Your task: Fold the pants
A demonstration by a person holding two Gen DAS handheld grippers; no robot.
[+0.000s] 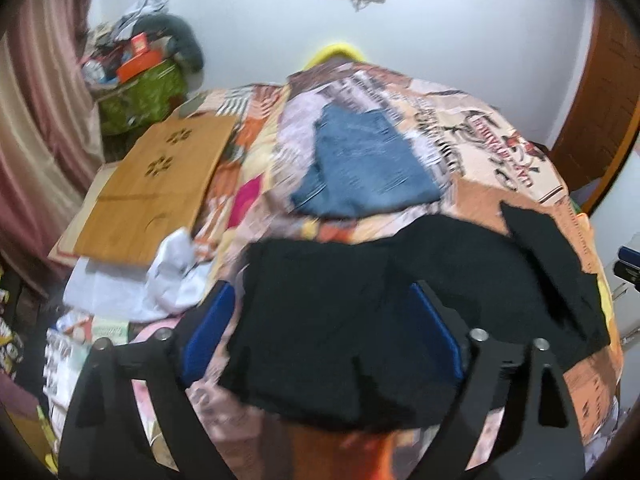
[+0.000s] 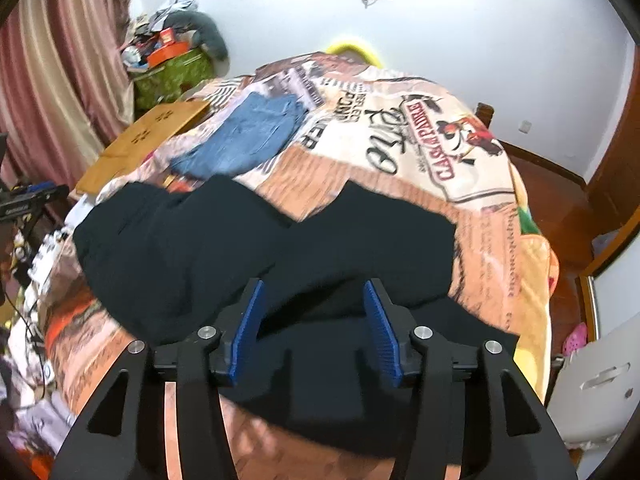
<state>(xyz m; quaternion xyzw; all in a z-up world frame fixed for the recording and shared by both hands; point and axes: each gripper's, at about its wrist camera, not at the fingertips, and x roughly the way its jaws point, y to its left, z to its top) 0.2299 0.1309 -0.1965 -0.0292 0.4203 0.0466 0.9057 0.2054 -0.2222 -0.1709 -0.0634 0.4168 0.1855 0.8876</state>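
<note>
Right wrist view, limp black pants (image 2: 224, 248), ribbed blue tongs (image 2: 316, 332) parted

The left hand-held gripper (image 1: 322, 330) points steeply down. Its two black fingers stand wide apart, the blue pads (image 1: 208, 332) facing each other with nothing pressed between them. The right hand-held gripper (image 2: 318, 330) tilts down at much the same angle. Its jaws are parted to a middling gap, narrower than the left's, and its ribbed blue pads (image 2: 246, 330) grip nothing. No hand or sleeve shows in either wrist view.
</note>
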